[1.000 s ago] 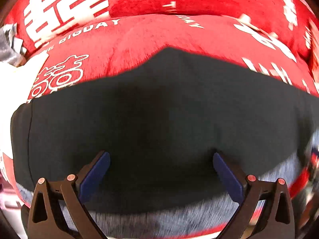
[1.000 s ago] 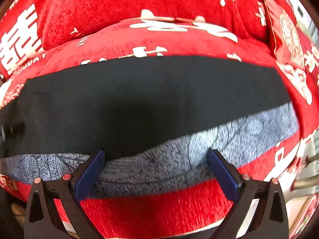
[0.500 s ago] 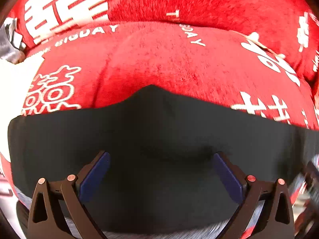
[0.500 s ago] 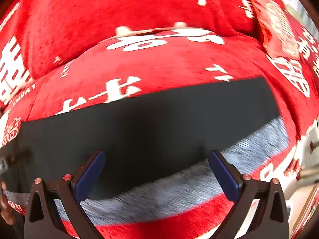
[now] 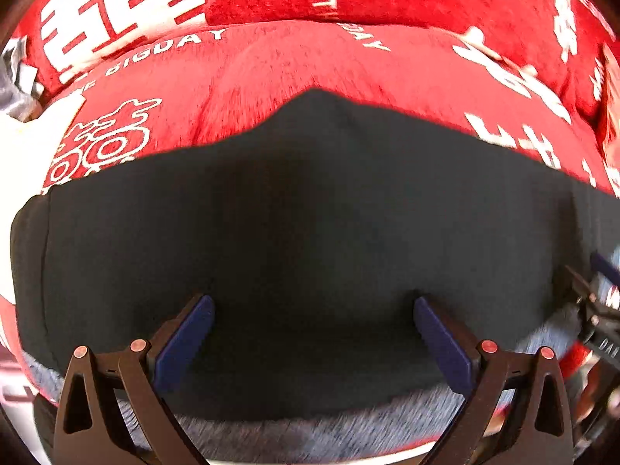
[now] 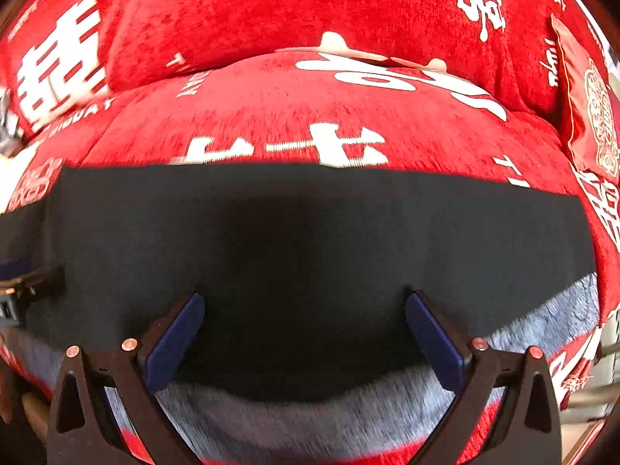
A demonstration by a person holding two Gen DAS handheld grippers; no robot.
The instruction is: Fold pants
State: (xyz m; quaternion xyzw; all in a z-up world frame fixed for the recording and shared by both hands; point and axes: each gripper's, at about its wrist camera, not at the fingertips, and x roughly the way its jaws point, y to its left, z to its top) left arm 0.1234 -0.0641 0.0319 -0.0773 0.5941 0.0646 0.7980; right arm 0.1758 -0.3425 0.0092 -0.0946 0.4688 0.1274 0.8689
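Dark pants (image 5: 310, 213) lie flat across a red sofa seat, on a grey-blue patterned cloth (image 5: 310, 430). They also fill the right wrist view (image 6: 310, 240). My left gripper (image 5: 312, 333) is open and empty over the pants' near part, blue pads (image 5: 186, 333) wide apart. My right gripper (image 6: 304, 329) is open and empty over the pants too. The right gripper shows at the right edge of the left view (image 5: 596, 310); the left gripper shows at the left edge of the right view (image 6: 27, 283).
The red sofa cover (image 5: 310, 69) with white characters rises into a backrest (image 6: 271, 7) behind the pants. A red cushion (image 6: 589, 108) stands at the right end. A white and grey item (image 5: 19, 89) lies at the left end.
Both grippers, still open, moved over the pants. In the left view the pants first dropped lower, then rose back. In the right view more red seat shows beyond the pants.
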